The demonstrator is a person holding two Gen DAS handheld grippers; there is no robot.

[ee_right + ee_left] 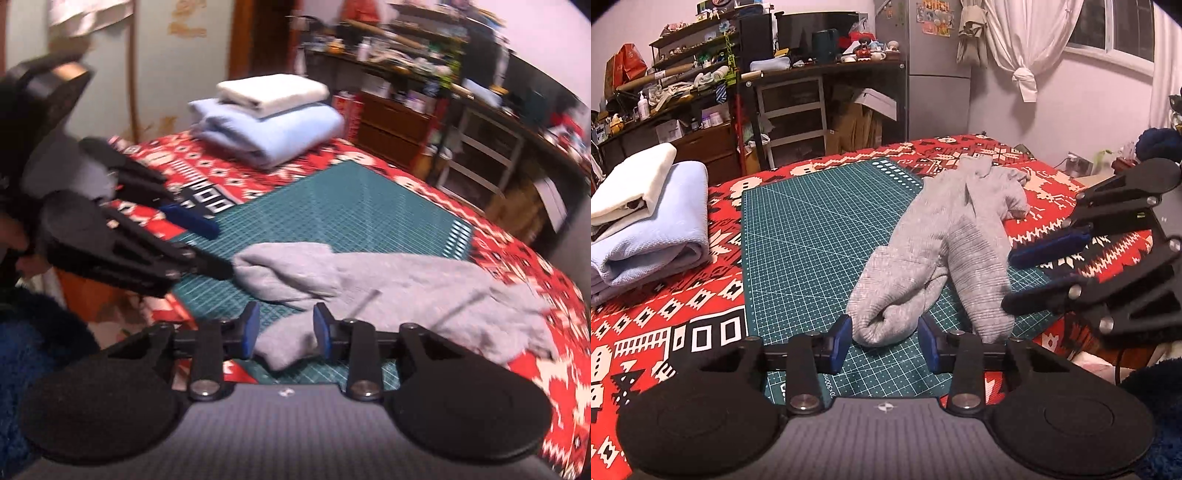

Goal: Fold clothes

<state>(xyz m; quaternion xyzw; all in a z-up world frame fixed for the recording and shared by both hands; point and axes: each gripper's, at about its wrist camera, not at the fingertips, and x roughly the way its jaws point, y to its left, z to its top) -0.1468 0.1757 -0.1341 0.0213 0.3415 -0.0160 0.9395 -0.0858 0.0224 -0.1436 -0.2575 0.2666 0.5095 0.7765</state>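
1. Two folded cloths, a white one (631,181) lying on a pale blue one (650,236), are sitting far left on the red patterned blanket (683,314).
2. Lying across the green gridded cutting mat (812,229), the crumpled grey knitted garment (945,236) is trailing right onto the blanket.
3. The left gripper (884,341) is straddling the garment's near left end, its blue pads (840,338) lying at the cloth's sides; whether they are pinching is unclear.
4. The right gripper (283,330) is likewise bracketing the near right end, grip uncertain.
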